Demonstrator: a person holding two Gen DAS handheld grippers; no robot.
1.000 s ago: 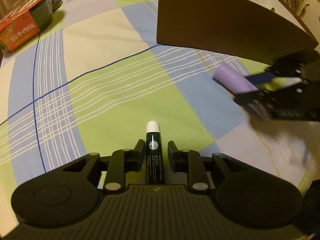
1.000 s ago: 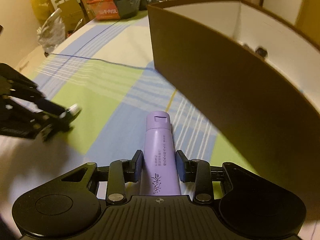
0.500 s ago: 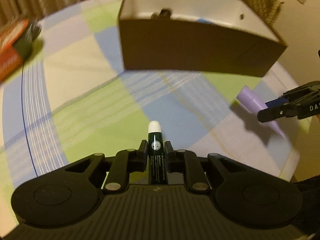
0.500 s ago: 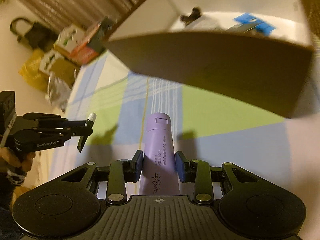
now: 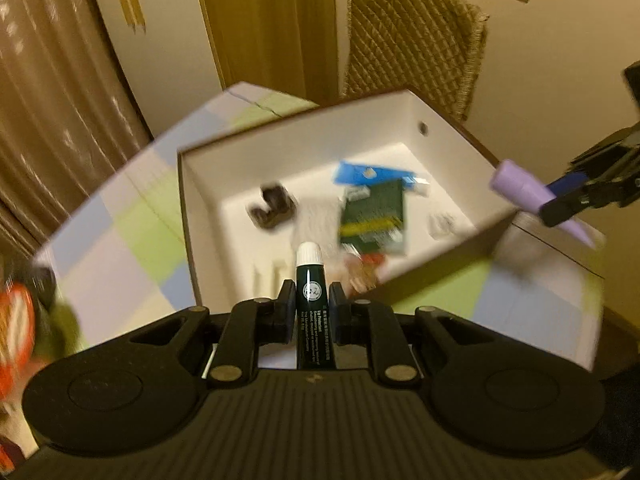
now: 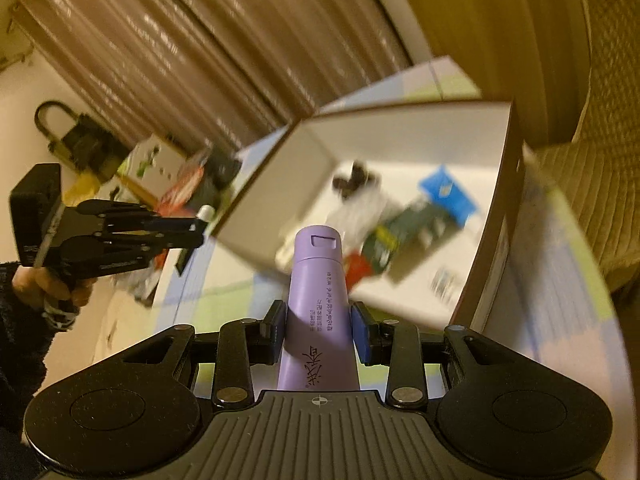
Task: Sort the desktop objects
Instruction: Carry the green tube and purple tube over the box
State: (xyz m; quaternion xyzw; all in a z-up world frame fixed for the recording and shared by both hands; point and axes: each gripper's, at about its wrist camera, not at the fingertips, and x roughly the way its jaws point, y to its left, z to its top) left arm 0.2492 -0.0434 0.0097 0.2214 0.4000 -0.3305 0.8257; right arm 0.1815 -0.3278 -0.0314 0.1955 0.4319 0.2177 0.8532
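Observation:
My left gripper (image 5: 311, 304) is shut on a small dark green tube (image 5: 312, 308) with a white cap, held above the near wall of the brown cardboard box (image 5: 192, 248). My right gripper (image 6: 318, 320) is shut on a purple tube (image 6: 318, 292), raised over the box's (image 6: 486, 240) near corner. Each gripper shows in the other's view: the right gripper (image 5: 560, 206) with the purple tube (image 5: 520, 186) at the box's right edge, the left gripper (image 6: 192, 232) at the box's left. Inside the white-lined box lie a blue card (image 5: 368, 172), a dark green packet (image 5: 374, 216), a black clip (image 5: 270, 210) and several small items.
The box stands on a table with a blue, green and white checked cloth (image 5: 132, 236). An orange-lidded food bowl (image 5: 16, 324) sits at the left edge. A quilted chair back (image 5: 412, 44) stands behind the box, curtains (image 6: 224, 48) beyond. A person's hand (image 6: 52, 284) holds the left gripper.
Both grippers have risen with their tubes from low over the cloth to above the box, so its inside now shows. The views are motion-blurred.

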